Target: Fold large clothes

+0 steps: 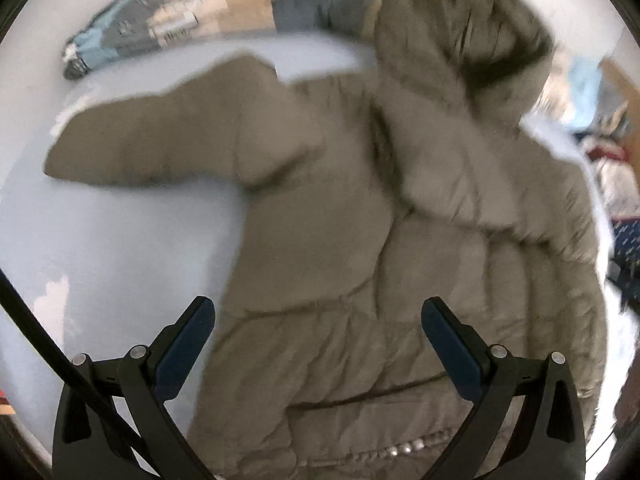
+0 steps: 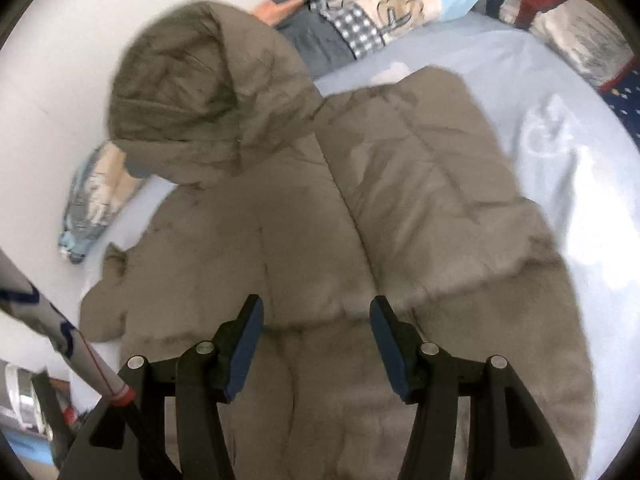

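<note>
Both grippers, left (image 1: 318, 312) and right (image 2: 316, 312), hang released with nothing between their jaws above the bed sheet (image 2: 500, 76). Across it sprawls the padded khaki coat (image 2: 304, 216), hood (image 2: 188, 92) at eleven o'clock, one sleeve (image 1: 160, 140) reaching toward nine.

The left gripper (image 1: 318, 312) has black curved arms, dark blue pads on its fingers (image 1: 188, 344), and round silver screws at the pivots; a black cable crosses its lower left corner. The right gripper (image 2: 316, 312) is built alike: black frame, blue pads, silver screw heads at each joint.
</note>
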### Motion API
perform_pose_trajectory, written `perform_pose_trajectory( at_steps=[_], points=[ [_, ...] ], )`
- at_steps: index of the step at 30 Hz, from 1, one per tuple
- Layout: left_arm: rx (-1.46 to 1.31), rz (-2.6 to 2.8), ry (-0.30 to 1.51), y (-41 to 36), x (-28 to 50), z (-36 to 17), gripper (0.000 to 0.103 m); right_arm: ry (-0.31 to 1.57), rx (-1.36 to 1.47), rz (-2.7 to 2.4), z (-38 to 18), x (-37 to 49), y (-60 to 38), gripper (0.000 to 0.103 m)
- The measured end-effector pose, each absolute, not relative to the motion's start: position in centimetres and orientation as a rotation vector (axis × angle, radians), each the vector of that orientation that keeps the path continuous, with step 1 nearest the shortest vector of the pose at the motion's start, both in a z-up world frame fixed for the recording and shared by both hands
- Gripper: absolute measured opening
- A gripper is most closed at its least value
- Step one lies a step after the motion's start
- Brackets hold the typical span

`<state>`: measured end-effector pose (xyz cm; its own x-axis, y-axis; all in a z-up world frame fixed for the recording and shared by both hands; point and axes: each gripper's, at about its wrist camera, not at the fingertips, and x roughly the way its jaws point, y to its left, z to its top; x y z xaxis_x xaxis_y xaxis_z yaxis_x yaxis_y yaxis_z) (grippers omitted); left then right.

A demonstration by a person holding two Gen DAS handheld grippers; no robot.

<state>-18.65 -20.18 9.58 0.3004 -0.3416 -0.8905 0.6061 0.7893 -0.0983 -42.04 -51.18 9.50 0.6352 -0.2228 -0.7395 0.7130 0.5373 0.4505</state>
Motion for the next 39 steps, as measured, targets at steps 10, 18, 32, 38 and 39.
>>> perform_pose_trajectory(
  at_steps=[10, 18, 32, 38, 39],
  points=[
    [0.28, -0.66, 1.148, -9.2, -21.2, 8.7, 0.103, 0.652, 0.953, -0.735, 6.1, -64.1, -43.4, 0.072],
    [0.048, -0.669, 1.322, 1.5, -25.6, 4.6, 0.103, 0.588, 1.137, -0.725, 1.5, -72.5, -40.5, 0.073],
    [0.209, -0.689, 1.11, -0.9, -32.0, 5.4, 0.024, 0.623, 1.02, -0.65, 1.1, -68.7, -37.8, 0.016],
    [0.172, -0.709, 1.12, 0.1, -33.4, 6.5, 0.018, 0.597, 0.954, -0.694, 3.3, -70.8, -35.4, 0.012],
    [0.168, -0.71, 1.126, 0.6, -33.6, 6.6, 0.018, 0.6, 0.959, -0.699, 3.4, -71.1, -35.0, 0.011]
  ],
)
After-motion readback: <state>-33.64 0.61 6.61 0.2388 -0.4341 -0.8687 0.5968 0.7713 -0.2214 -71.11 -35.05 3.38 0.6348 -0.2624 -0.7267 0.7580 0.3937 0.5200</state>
